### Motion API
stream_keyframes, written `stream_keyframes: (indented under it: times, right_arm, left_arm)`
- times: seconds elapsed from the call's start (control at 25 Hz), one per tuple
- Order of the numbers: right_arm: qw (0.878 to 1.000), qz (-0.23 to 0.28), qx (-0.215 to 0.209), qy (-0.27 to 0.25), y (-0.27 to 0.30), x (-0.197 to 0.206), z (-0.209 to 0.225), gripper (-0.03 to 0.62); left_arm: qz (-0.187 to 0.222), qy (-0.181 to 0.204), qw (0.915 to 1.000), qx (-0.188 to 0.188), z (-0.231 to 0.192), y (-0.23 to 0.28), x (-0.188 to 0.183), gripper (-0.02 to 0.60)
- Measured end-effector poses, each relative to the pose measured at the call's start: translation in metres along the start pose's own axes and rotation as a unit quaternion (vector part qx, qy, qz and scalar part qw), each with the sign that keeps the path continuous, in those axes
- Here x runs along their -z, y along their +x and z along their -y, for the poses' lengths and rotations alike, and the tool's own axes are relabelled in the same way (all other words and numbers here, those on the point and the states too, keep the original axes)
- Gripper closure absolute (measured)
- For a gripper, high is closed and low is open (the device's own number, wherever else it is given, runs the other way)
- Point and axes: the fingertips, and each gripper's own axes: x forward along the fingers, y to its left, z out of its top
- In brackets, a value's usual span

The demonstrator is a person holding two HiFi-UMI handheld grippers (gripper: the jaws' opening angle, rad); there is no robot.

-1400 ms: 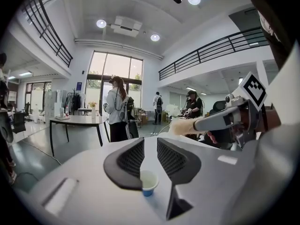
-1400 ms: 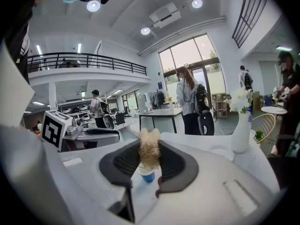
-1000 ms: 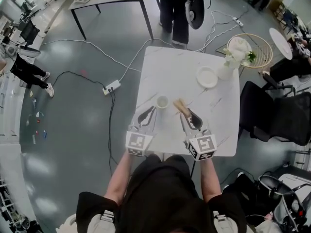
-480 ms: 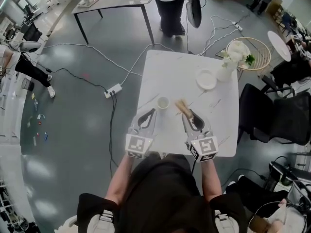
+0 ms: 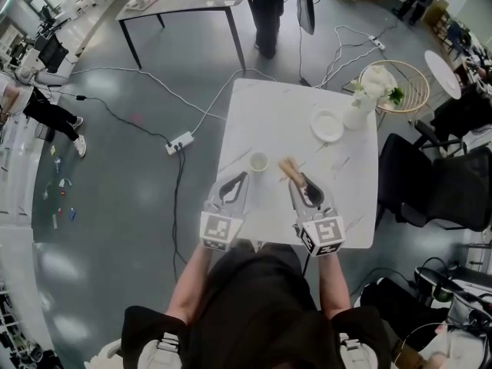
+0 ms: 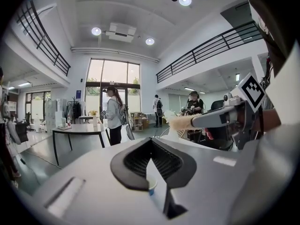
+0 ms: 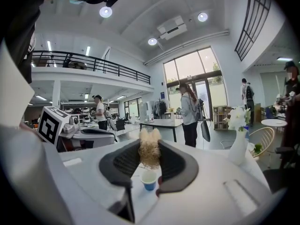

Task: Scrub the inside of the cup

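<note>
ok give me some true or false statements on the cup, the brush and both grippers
1. The right gripper is clamped on the brush. True.
2. The brush is inside the cup. False: it is outside the cup, off to one side of it.
3. The left gripper grips the cup. False: its jaws are shut and empty, short of the cup.
4. A white plate sits on the table. True.
5. The cup lies on its side. False: it stands upright.

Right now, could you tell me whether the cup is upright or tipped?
Upright: the cup stands on its base on the table, round mouth facing up.
</note>
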Motion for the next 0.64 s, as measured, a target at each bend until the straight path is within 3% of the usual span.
stream_keyframes:
  times: [0.64]
  right_arm:
    - [1.000, -0.003, -0.010, -0.004, -0.0008, -0.0005, -0.0048, 0.488]
  left_arm:
    - [0.003, 0.009, 1.0000, -0.001, 0.0006, -0.0003, -0.0011, 0.574]
